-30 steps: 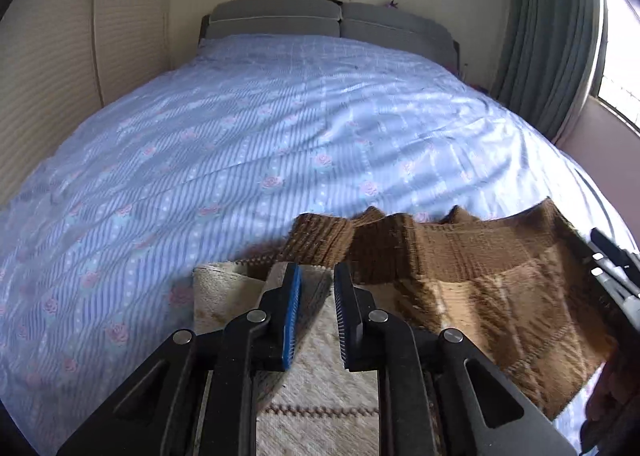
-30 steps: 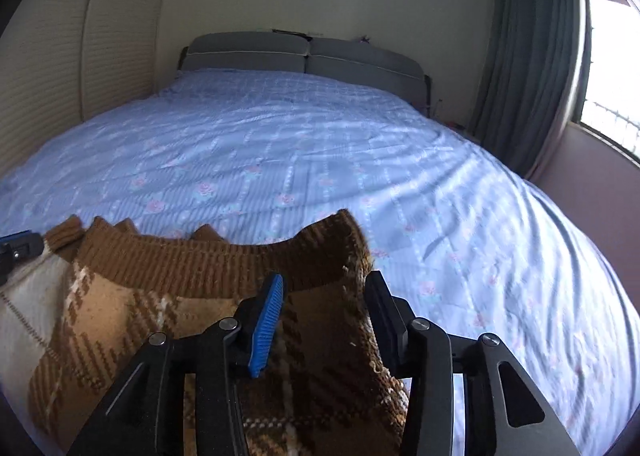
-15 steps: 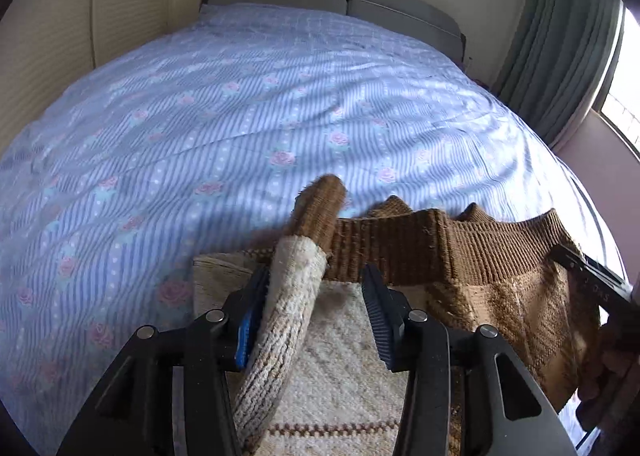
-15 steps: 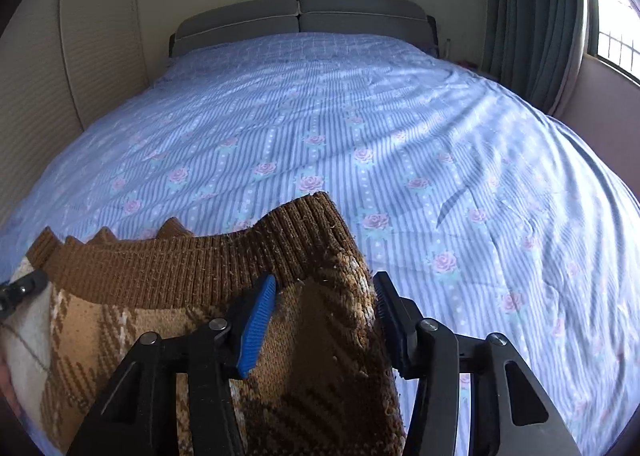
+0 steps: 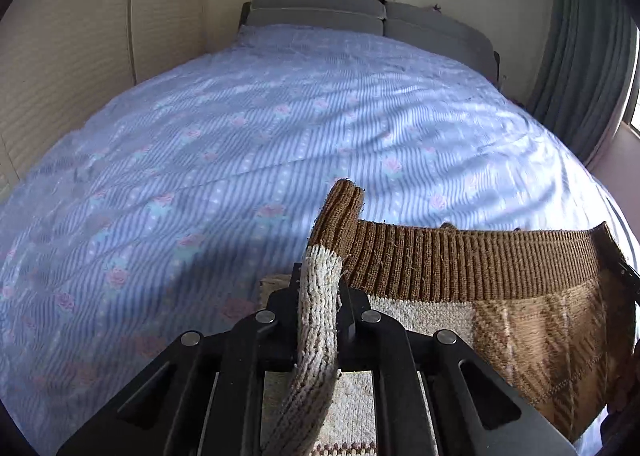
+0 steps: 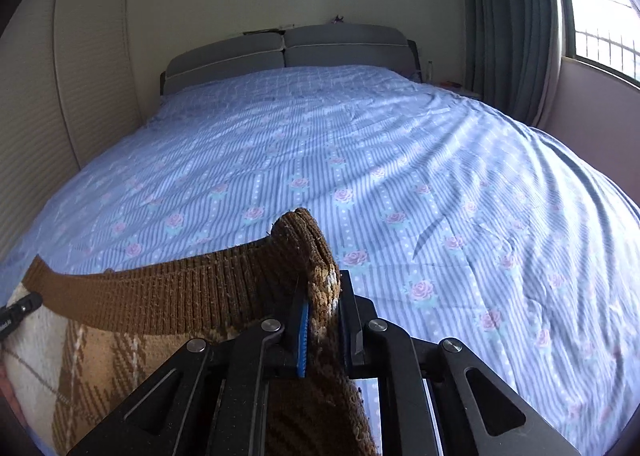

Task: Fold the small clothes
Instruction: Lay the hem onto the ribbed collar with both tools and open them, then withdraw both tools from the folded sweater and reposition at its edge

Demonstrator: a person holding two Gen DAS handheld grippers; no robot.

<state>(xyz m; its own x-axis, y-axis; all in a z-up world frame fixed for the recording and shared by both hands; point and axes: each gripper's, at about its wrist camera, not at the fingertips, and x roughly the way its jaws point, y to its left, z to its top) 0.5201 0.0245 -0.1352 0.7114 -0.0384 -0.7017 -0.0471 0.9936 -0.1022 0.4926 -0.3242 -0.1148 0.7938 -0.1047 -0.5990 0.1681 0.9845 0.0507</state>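
Brown-and-cream knit sweater [image 5: 500, 308] lying at near edge of bed [image 5: 280, 127]; left gripper [image 5: 320, 308] pinching cream corner, right gripper [image 6: 322, 316] pinching brown corner, both fingers clenching ribbed band, likely readying lift for fold

One sweater [image 5: 500, 296], two hand-held grippers, one bed [image 5: 280, 135]

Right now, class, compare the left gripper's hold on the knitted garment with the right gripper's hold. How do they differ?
The left gripper pinches cream knit just below the brown ribbed band; the right gripper pinches brown plaid knit. The left grips the garment's left corner, the right its right corner. Both are shut on a bunched fold of the same garment, above the blue floral bedsheet.
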